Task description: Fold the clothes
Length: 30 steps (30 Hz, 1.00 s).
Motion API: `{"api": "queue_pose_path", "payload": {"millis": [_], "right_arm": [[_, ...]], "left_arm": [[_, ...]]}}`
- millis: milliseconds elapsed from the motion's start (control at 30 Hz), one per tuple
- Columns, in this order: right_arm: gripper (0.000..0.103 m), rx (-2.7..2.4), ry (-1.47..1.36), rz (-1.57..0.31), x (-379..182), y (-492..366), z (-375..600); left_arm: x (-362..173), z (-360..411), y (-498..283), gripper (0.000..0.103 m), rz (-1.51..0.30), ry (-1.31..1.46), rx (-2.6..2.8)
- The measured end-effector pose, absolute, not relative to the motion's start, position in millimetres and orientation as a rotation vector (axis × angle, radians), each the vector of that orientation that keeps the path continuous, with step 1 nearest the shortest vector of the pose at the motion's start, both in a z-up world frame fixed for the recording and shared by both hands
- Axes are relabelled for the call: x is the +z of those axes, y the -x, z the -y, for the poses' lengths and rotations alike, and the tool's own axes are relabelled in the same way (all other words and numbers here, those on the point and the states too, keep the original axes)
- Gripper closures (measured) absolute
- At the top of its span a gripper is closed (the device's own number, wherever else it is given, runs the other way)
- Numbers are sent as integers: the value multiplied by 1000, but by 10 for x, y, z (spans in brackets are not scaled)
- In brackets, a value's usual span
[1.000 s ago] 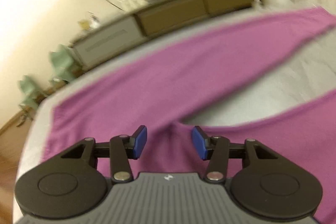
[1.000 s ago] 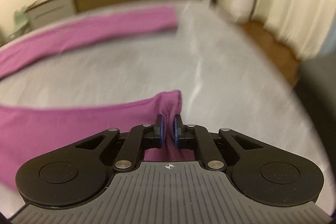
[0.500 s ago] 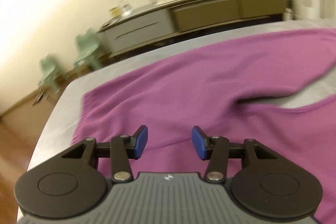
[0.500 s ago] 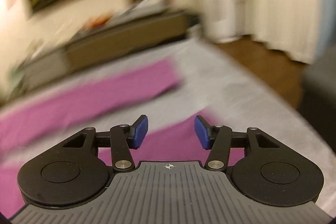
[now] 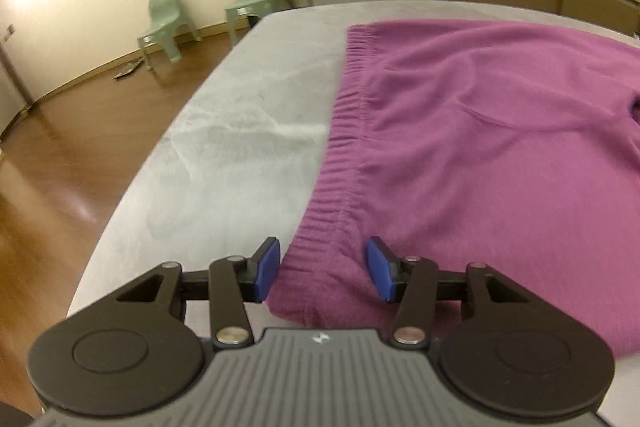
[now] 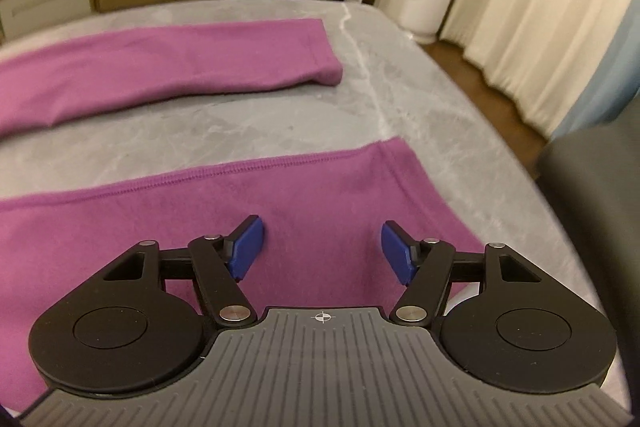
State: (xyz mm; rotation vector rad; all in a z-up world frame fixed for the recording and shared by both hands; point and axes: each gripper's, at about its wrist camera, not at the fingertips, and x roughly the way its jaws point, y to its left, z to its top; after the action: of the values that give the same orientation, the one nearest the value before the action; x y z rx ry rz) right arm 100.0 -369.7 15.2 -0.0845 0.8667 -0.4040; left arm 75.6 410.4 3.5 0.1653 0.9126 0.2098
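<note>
Lying spread flat on the grey marble counter [image 5: 240, 131] is a pair of purple trousers [image 5: 480, 155], not yet folded at all as far as these views show. At the left end, the left tongs [image 5: 322, 273] hover half open over the near corner of the ribbed waistband [image 5: 348, 131], pads on either side of it but apparently not pressing, though the close angle makes that hard to judge. Further right, the two legs run apart with bare counter between them: the far leg [image 6: 168, 67] and the near leg [image 6: 280, 203]. The right tongs [image 6: 322, 253] are opening above the near leg's cuff, nothing gripped. Every fold is left: probably bringing one leg onto the other first.
</note>
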Motion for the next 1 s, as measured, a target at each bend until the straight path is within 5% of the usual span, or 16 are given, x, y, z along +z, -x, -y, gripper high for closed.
{"api": "queue_pose_path", "payload": {"millis": [100, 200, 367, 600, 900, 1000], "right_arm": [[26, -439, 183, -863, 136, -1060, 3627], [43, -504, 256, -825, 302, -1037, 3443], [38, -115, 141, -627, 786, -735, 2226], [38, 437, 250, -706, 231, -589, 395], [37, 471, 365, -726, 170, -331, 181], [37, 478, 357, -725, 158, -319, 207]], "left_arm": [[92, -4059, -664, 54, -922, -186, 186], [363, -3999, -658, 55, -816, -186, 196], [611, -3542, -1237, 55, -696, -291, 130], [333, -2517, -2037, 55, -744, -390, -204], [43, -2382, -3085, 53, -817, -328, -34], [94, -2252, -3070, 61, -826, -364, -35]]}}
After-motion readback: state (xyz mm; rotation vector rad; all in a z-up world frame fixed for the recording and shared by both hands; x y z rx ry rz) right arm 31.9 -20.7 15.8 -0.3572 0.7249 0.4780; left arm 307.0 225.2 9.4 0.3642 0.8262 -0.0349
